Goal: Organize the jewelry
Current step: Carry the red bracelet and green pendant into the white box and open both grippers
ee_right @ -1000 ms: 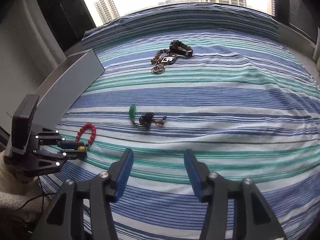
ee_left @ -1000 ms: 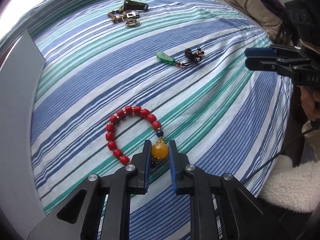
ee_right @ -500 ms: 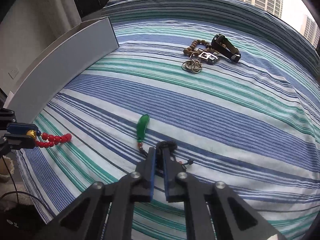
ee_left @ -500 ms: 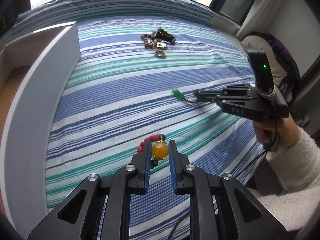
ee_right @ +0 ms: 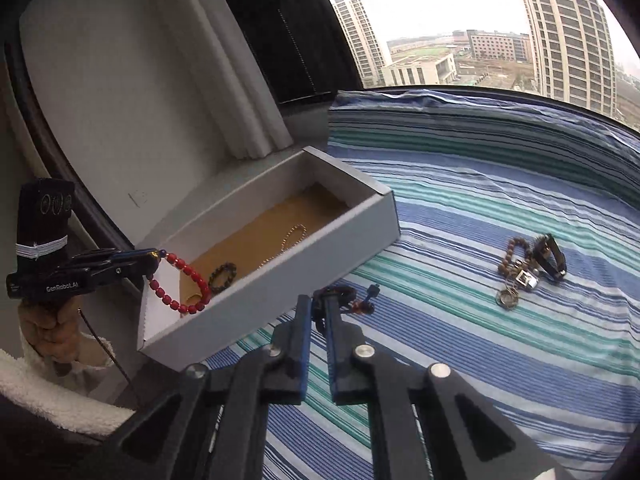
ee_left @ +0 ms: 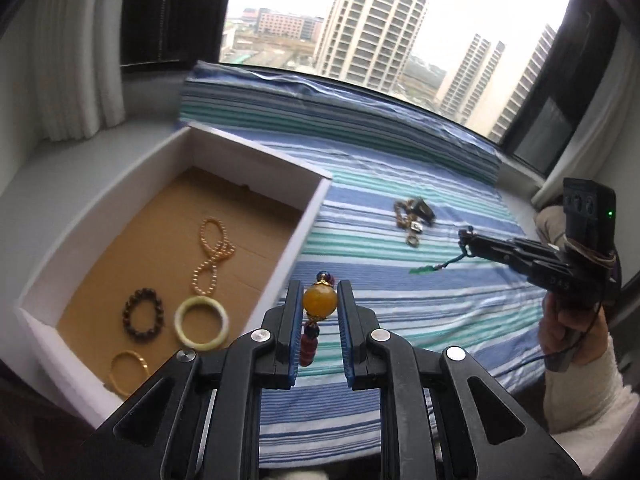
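Left wrist view: left gripper clamps red bracelet by its amber bead; right gripper pinches green pendant cord. Carry both over box w/o swinging, then release.

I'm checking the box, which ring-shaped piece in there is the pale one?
The pale green bangle, a smooth solid ring between the dark bead bracelet and the box wall; the others are dark or golden.
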Demonstrator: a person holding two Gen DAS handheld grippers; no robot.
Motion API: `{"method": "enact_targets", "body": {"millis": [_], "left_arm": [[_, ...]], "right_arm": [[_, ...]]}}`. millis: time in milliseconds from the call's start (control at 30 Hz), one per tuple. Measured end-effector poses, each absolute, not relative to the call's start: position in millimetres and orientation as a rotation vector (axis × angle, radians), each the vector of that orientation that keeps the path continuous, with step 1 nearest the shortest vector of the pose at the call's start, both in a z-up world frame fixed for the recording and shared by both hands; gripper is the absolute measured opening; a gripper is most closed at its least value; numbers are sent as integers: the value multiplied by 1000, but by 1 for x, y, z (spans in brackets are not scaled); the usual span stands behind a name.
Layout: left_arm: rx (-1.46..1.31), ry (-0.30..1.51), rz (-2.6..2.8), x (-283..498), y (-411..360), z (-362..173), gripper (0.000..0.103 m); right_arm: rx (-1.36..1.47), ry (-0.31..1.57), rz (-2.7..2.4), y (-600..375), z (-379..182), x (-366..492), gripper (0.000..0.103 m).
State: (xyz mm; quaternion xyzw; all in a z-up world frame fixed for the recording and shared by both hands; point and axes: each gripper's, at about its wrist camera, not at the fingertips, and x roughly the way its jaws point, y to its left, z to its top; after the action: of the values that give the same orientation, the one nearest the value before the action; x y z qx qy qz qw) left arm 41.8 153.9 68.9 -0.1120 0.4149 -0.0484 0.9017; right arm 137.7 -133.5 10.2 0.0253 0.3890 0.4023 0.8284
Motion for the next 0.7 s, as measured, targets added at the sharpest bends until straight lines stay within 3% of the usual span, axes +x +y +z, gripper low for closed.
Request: {"method": "enact_targets", "body": {"millis": [233,567,667,700], "left_arm": [[-297,920,172,39,237,31,15],[-374,1074,258,32,269,-58,16],[-344,1092,300,34,267,-69,18],[-341,1089,308,34,268,-72,21]], "right_arm": [[-24,774,1077,-5,36,153,7],[-172,938,1093,117,-38,186,7],[-190,975,1068,124,-60,202,11],[-191,989,1046,123,-64,207,16]]}}
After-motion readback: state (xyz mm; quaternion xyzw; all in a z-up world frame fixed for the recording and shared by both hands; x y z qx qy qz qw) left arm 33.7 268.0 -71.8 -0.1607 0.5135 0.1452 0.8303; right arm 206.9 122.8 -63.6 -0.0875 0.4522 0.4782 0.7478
